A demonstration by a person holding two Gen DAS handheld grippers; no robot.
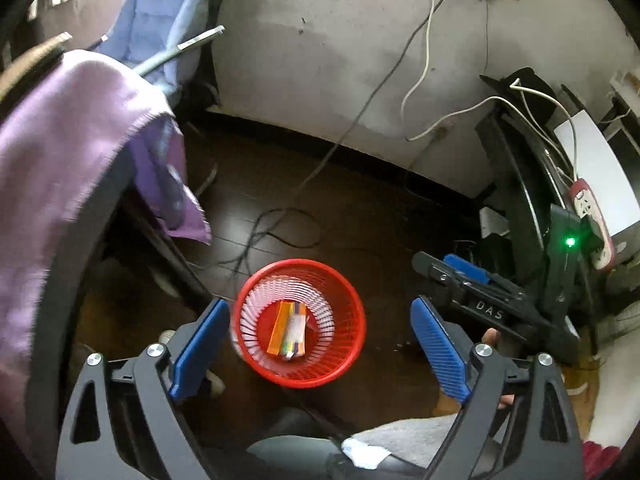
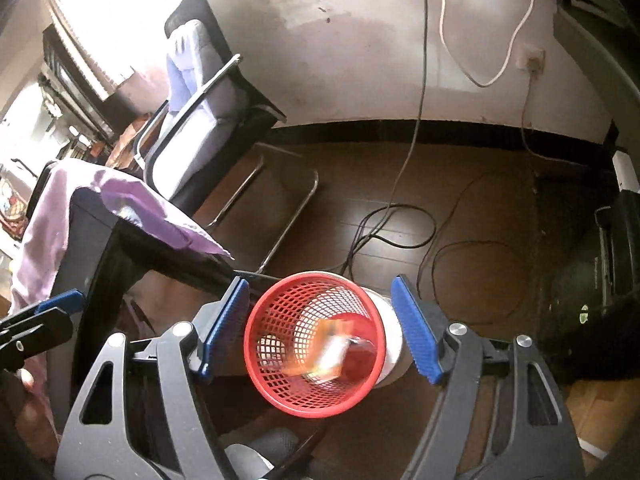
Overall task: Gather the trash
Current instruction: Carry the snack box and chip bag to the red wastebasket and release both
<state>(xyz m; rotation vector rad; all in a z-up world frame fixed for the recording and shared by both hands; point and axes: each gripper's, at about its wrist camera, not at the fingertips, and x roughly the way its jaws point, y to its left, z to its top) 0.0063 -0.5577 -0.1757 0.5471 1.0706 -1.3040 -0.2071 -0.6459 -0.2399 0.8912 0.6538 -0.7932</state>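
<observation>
A red mesh basket (image 1: 350, 320) stands on the dark wood floor, below and between the fingers of my left gripper (image 1: 318, 308). That gripper is open and holds nothing. Inside the basket lie orange and white wrappers (image 1: 290, 332). In the right wrist view the same basket (image 2: 276, 320) sits under my right gripper (image 2: 320, 285), also open and empty, and the wrappers (image 2: 332, 356) look blurred. The right gripper (image 1: 440, 266) shows in the left wrist view to the right of the basket. The left gripper (image 2: 48, 312) shows at the left edge of the right wrist view.
A chair draped with purple cloth (image 1: 72, 152) stands close on the left. A second chair (image 2: 208, 120) stands by the wall. Cables (image 2: 400, 220) loop on the floor behind the basket. A red power strip (image 1: 588, 216) and dark equipment are on the right. Something white and round (image 2: 390, 340) touches the basket.
</observation>
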